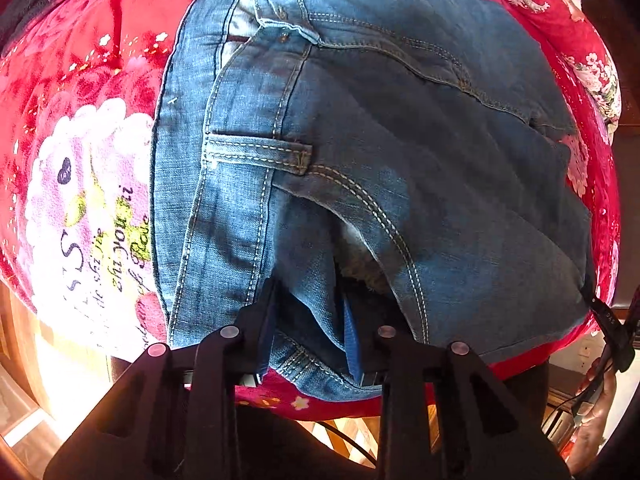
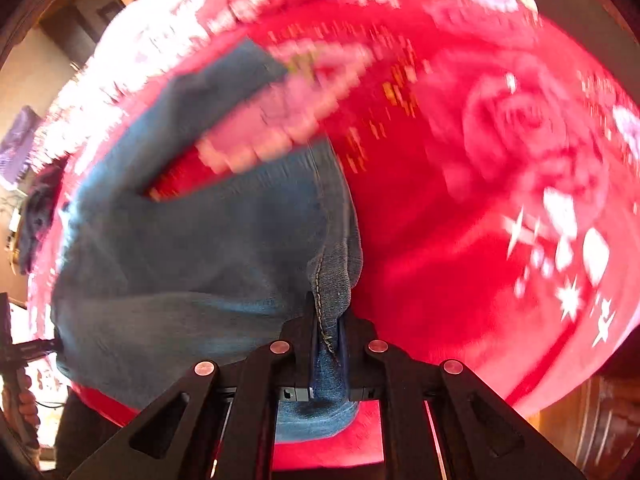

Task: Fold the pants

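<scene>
Blue denim pants [image 1: 360, 152] lie on a red flowered blanket [image 1: 80, 80], waistband and belt loop toward the left of the left wrist view. My left gripper [image 1: 308, 320] has its fingers around a fold of the denim near the waist, with a wide gap between them. My right gripper [image 2: 328, 332] is shut on a seamed edge of the pants [image 2: 192, 248]; that view is blurred by motion. The pants spread to the left of it, with a pink part of the blanket showing between the two legs.
The blanket has a white and purple patch with lettering [image 1: 88, 208] at the left. The bed's near edge and a sunlit wooden floor [image 1: 60, 400] lie below. The other hand and gripper show at the right edge [image 1: 612, 332].
</scene>
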Demonstrator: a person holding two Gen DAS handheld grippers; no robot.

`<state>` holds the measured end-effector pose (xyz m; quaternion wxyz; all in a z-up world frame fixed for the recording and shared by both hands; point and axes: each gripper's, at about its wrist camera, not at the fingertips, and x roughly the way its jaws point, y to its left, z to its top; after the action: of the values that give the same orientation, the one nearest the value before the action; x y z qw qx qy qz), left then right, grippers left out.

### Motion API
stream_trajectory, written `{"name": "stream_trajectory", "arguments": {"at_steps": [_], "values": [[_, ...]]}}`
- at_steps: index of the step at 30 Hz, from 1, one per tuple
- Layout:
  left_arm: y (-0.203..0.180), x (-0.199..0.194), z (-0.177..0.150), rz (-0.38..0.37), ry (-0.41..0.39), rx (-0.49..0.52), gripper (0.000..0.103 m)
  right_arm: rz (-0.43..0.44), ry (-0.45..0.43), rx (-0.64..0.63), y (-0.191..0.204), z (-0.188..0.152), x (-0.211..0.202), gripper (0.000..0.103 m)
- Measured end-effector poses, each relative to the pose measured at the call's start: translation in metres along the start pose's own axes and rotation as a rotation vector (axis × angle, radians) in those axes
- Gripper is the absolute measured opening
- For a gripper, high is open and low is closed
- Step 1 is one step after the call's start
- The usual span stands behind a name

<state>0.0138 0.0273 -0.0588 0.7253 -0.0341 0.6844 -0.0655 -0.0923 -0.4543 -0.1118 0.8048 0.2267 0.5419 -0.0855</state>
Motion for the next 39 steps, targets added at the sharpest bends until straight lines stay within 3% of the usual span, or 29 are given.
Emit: {"name": "stream_trajectory", "arguments": {"at_steps": [2,4,6,8,11,13,16,17,20,26,27,28,29,32,35,37,39], "values": [[0.000,-0.007,-0.004,-0.015,0.004,0.009,0.027,-0.011,0.003,0.011,0.001,-0.005,0.001,0.012],[0.008,-0.023,-0.011,-0.085,-0.001,0.013,0.027,-0.021,0.010,0.015,0.004,-0.003,-0.005,0.017],[0.018,-0.048,-0.013,-0.132,-0.041,0.024,0.027,-0.032,-0.045,-0.003,0.006,0.003,-0.021,0.026],[0.025,-0.076,-0.003,-0.117,-0.122,0.030,0.028,-0.032,-0.132,-0.028,0.009,0.018,-0.039,0.034],[0.032,-0.093,0.032,-0.047,-0.195,0.003,0.040,0.009,-0.188,-0.035,0.021,0.054,-0.048,0.042],[0.034,-0.090,0.057,-0.041,-0.208,-0.040,0.056,0.060,-0.197,-0.020,0.033,0.092,-0.036,0.044],[0.038,-0.059,0.100,-0.028,-0.150,-0.121,0.056,0.109,-0.168,0.039,0.049,0.138,-0.007,0.046],[0.036,-0.036,0.117,-0.029,-0.124,-0.140,0.056,0.125,-0.154,0.072,0.052,0.154,0.005,0.046],[0.028,-0.017,0.135,-0.049,-0.065,-0.175,0.056,0.141,-0.118,0.167,0.058,0.193,0.045,0.046],[0.011,0.007,0.153,-0.011,-0.036,-0.167,0.056,0.109,-0.063,0.297,0.055,0.237,0.109,0.048],[0.008,0.011,0.156,0.007,-0.036,-0.162,0.056,0.111,-0.066,0.284,0.058,0.241,0.112,0.044],[0.007,0.014,0.158,0.026,-0.032,-0.157,0.055,0.117,-0.070,0.256,0.061,0.245,0.112,0.016],[0.006,0.016,0.159,0.040,-0.037,-0.160,0.050,0.140,-0.067,0.233,0.063,0.248,0.110,0.010],[-0.001,0.022,0.166,0.116,-0.058,-0.144,0.034,0.161,-0.178,0.237,0.049,0.246,0.084,0.010],[0.001,0.024,0.166,0.111,-0.063,-0.158,0.034,0.103,-0.079,0.277,0.029,0.239,0.103,0.011],[0.013,0.017,0.164,0.072,-0.048,-0.163,0.032,0.059,-0.059,0.222,0.036,0.231,0.107,0.014],[0.031,0.002,0.161,-0.020,-0.039,-0.182,0.032,0.061,-0.069,0.224,0.038,0.231,0.098,0.021]]}}
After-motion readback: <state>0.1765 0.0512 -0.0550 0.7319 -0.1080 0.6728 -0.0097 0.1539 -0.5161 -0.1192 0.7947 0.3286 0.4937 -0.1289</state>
